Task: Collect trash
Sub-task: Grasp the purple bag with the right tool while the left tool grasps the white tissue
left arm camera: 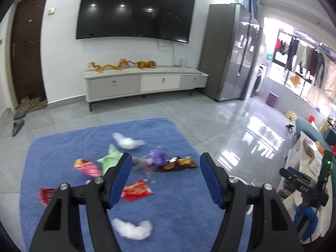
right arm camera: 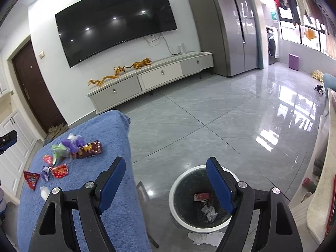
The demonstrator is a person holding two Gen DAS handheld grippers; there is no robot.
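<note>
A table under a blue cloth [left arm camera: 178,199] carries scattered trash: a white tissue [left arm camera: 128,141], green paper [left arm camera: 110,159], a purple wrapper [left arm camera: 156,157], a brown snack bag [left arm camera: 180,163], red wrappers [left arm camera: 136,191] and a near white tissue [left arm camera: 134,230]. My left gripper [left arm camera: 166,156] hovers above them, open and empty. My right gripper [right arm camera: 166,160] is open and empty over the floor, beside the table's edge [right arm camera: 126,147]. Below its right finger stands a white-rimmed bin [right arm camera: 174,189] holding a red wrapper [right arm camera: 201,196] and crumpled paper [right arm camera: 210,210].
A white tissue [right arm camera: 201,237] lies on the grey tile floor by the bin. A low TV cabinet [left arm camera: 145,82] under a wall TV [left arm camera: 134,10], a grey fridge [left arm camera: 229,52] and a brown door [left arm camera: 27,48] stand beyond. A cluttered counter [left arm camera: 310,159] is at the right.
</note>
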